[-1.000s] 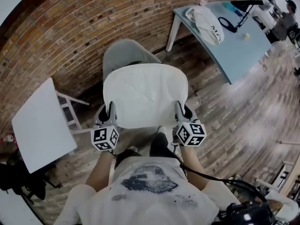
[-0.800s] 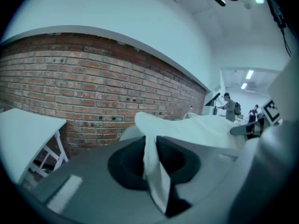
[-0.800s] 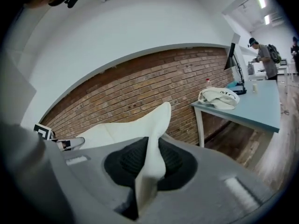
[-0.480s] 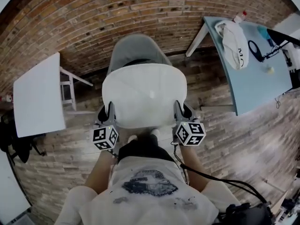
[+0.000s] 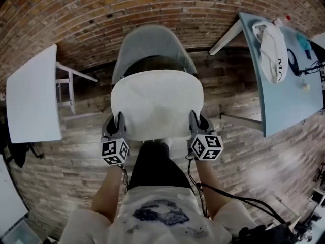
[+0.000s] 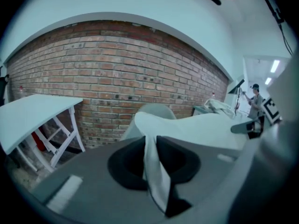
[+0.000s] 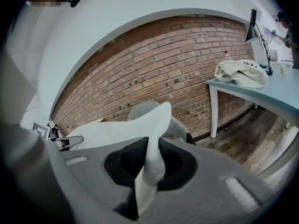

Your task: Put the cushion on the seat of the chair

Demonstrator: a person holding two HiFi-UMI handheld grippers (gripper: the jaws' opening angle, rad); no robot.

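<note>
Cushion (image 5: 156, 103) first: it is white and flat, and we hold it by its two near corners. In the head view it lies over the grey chair (image 5: 152, 42) and hides most of the dark seat (image 5: 152, 64). Only a thin strip of seat shows past its far edge. From above we cannot tell if the cushion touches the seat.

Our left gripper (image 5: 119, 120) is at the left corner and our right gripper (image 5: 196, 119) is at the right corner. The head view shows only their backs and their marker cubes, not the jaws.

The two gripper views show the jaws. In the left gripper view the jaws stand close together and pinch a thin fold of the white cushion. In the right gripper view the jaws pinch a fold the same way, and the corner sticks up past them. Both views show the cushion stretching away to the other gripper, with the round chair back behind it.

The head view shows a white table (image 5: 33, 93) to our left and a blue table (image 5: 289, 85) to our right, with a white bag (image 5: 273, 44) on it. Behind the chair is a brick wall (image 5: 101, 14).

Only the left gripper view shows a person (image 6: 256, 101) far off in a bright room. Only the right gripper view shows a black lamp (image 7: 254, 22) standing on the blue table beside the bag.
</note>
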